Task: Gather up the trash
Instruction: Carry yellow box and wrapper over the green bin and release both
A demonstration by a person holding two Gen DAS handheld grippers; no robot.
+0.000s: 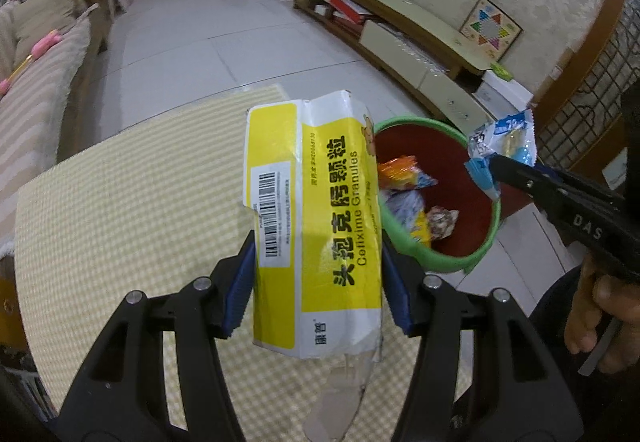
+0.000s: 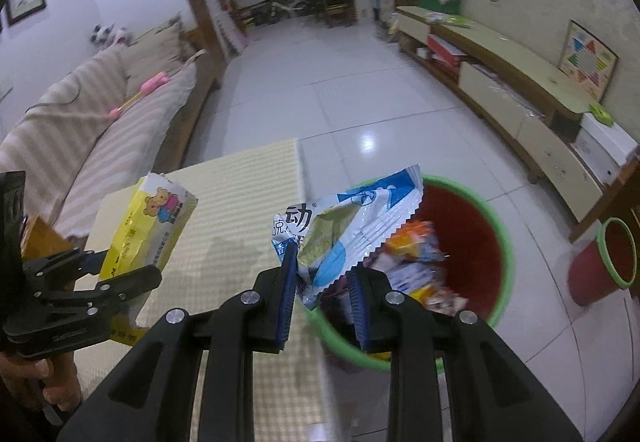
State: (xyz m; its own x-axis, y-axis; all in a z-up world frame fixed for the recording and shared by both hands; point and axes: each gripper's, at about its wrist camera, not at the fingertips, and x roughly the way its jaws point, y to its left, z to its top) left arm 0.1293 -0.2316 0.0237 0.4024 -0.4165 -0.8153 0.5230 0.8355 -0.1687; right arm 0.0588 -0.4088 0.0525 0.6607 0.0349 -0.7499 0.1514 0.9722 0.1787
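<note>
the left gripper (image 1: 318, 278) clamps a yellow medicine box (image 1: 312, 217), whose long axis runs forward along the fingers, its far end just short of the green-rimmed bin (image 1: 494, 226). the right gripper (image 2: 322, 302) pinches a crumpled blue-and-white wrapper (image 2: 352, 226) that hangs over the bin's near rim, so the right hand is the nearer one (a judgement from both views). wrappers (image 1: 412, 197) already lie inside the bin. the checked table (image 1: 132, 209) sits left of the bin; nothing blocks its mouth. beyond the bin runs a low tv cabinet (image 1: 404, 29).
</note>
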